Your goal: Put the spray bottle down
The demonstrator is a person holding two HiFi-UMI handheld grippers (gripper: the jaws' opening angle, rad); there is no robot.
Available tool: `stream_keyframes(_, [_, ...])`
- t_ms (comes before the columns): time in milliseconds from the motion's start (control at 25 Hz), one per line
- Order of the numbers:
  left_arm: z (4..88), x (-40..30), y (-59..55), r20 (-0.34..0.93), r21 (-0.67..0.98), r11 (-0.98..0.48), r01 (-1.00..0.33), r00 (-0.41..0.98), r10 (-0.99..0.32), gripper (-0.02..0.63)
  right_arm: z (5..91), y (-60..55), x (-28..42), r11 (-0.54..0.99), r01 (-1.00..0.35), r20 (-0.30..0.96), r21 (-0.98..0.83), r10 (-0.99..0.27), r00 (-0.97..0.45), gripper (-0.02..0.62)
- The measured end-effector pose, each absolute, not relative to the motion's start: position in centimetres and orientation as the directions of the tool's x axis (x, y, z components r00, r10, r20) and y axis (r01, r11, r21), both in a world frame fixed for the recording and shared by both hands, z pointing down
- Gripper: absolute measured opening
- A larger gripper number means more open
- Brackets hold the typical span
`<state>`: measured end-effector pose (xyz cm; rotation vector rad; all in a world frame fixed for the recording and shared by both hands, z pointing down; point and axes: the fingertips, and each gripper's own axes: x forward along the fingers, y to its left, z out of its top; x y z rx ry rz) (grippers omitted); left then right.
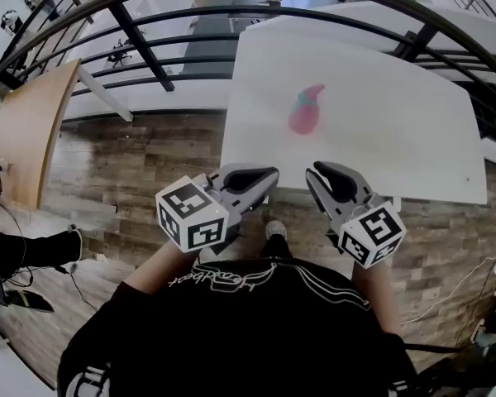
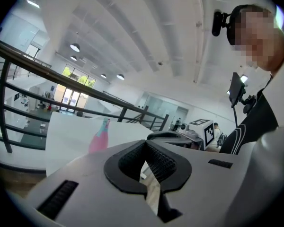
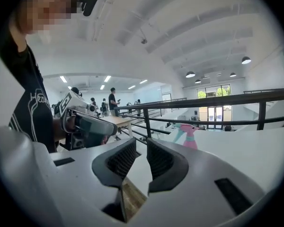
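Spray bottle [image 1: 305, 112] is standing upright around the middle of the white desk [image 1: 413, 139], pink body with a teal top, and nothing's touching it. Both my grippers sit side by side at the desk's near edge, well apart from the bottle. My left gripper [image 1: 270, 176] has its jaws together with nothing in them. My right gripper [image 1: 316, 174] has a narrow gap between the jaws and is also empty. A black railing [image 1: 190, 13] runs past the far side of the desk, and there's wood floor [image 1: 132, 164] below.
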<state>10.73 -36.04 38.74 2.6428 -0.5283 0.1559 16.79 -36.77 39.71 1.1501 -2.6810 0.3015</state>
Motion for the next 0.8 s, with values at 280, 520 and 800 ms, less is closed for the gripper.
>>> stream_keyframes(280, [35.8,9.1,-30.8,0.165,0.349,-0.872,-0.344,0.938,-0.304,0.008,36.7,-30.3,14.0,0.703,-0.686,0.221,-0.187,-0.651,-0.727,0.042])
stream_keyframes(520, [34.6,7.8,-27.3,0.149,0.334,-0.89,-0.311,0.95,-0.276,0.008,36.0,-27.0,12.4,0.688,-0.685,0.211,-0.24,-0.652,-0.728,0.031])
stream_keyframes(800, [34.4,7.4,-26.2,0.135,0.344,-0.895,-0.283,0.958,-0.251,0.008,35.9,-26.0,11.4,0.677,-0.699,0.227,-0.229,-0.661,-0.715,0.023])
